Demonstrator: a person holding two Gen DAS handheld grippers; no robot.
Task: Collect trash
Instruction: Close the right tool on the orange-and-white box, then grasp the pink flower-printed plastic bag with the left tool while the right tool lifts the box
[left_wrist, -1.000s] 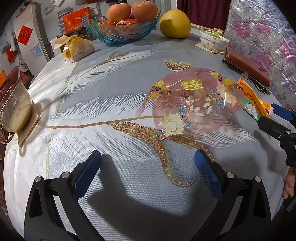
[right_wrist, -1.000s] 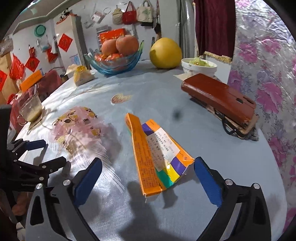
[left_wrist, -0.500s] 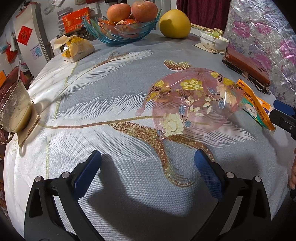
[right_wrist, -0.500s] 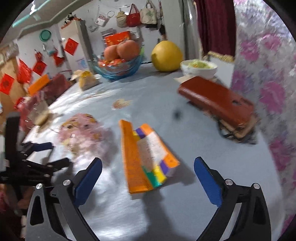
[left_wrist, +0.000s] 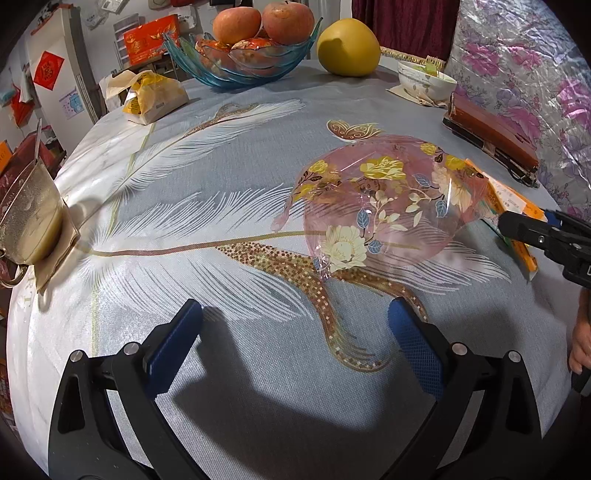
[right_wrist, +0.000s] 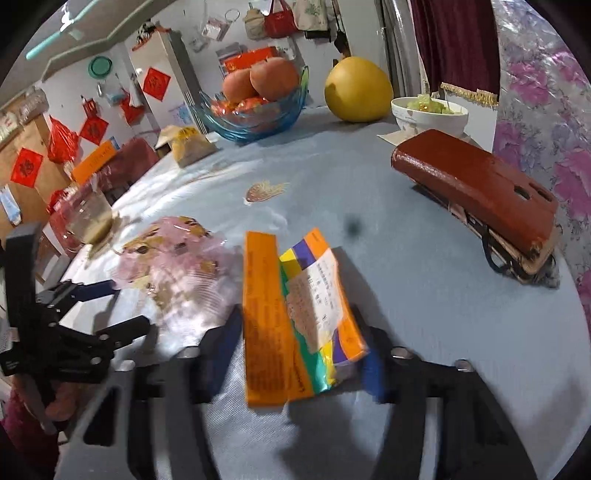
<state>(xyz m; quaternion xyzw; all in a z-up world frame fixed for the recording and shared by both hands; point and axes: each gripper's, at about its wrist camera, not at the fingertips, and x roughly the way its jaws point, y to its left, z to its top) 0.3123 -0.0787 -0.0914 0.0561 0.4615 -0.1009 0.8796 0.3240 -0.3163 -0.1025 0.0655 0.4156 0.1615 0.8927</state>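
A flattened orange carton with a white label lies on the grey-blue tablecloth. My right gripper is open, and its jaws stand on either side of the carton's near end, close to its edges. The carton also shows at the right of the left wrist view, with the right gripper over it. A crumpled pink flowered plastic wrapper lies just ahead of my left gripper, which is open and empty above the cloth. The wrapper lies left of the carton.
A blue glass fruit bowl, a yellow pomelo, a white bowl and a bagged bun stand at the far side. A brown wallet lies right. A glass cup stands at the left edge.
My right gripper has moved forward and down so its jaws now flank the carton, narrower than before. The left gripper has not moved.
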